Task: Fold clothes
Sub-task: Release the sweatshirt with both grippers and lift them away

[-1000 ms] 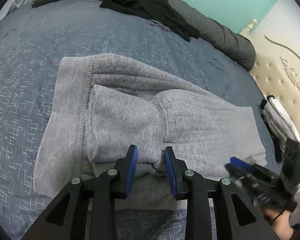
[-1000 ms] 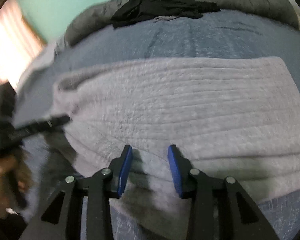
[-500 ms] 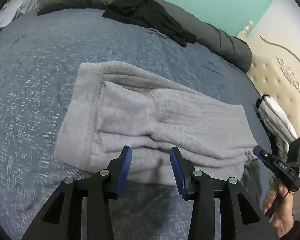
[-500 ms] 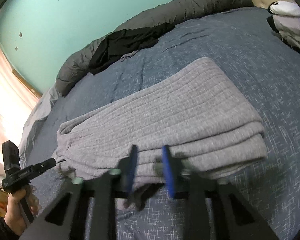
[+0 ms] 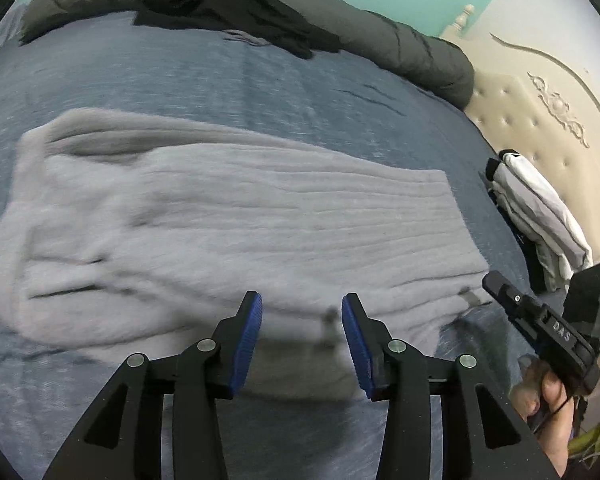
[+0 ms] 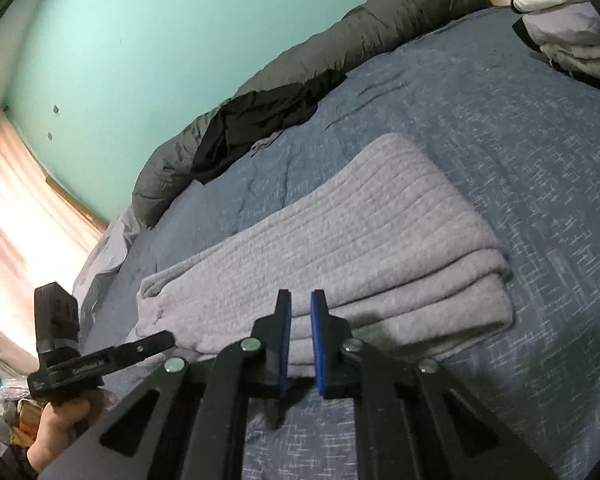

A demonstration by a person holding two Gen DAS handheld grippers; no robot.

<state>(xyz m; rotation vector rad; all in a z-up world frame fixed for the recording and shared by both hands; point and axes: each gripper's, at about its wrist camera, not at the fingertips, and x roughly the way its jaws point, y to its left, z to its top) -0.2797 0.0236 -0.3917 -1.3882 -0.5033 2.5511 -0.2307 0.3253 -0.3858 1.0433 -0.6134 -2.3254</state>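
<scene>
A folded grey knit garment [image 5: 236, 224] lies flat on the blue bedspread [image 5: 260, 80]; in the right wrist view it [image 6: 340, 248] shows as a stack of layers. My left gripper [image 5: 302, 312] is open and empty, hovering just above the garment's near edge. My right gripper [image 6: 301, 308] has its blue pads nearly together with nothing between them, just in front of the garment's near edge. The right gripper also shows in the left wrist view [image 5: 540, 320], and the left gripper in the right wrist view [image 6: 112, 356].
A black garment [image 5: 236, 8] lies on a rolled dark grey duvet [image 5: 412, 52] at the far side of the bed. A pile of folded white and grey clothes [image 5: 540, 216] sits by the cream tufted headboard [image 5: 540, 128]. A curtained window [image 6: 16, 216] is at the left.
Both grippers have let go of the grey garment and pulled back from it. The right gripper's jaws have closed to a narrow gap. The left gripper has moved in low over the garment again.
</scene>
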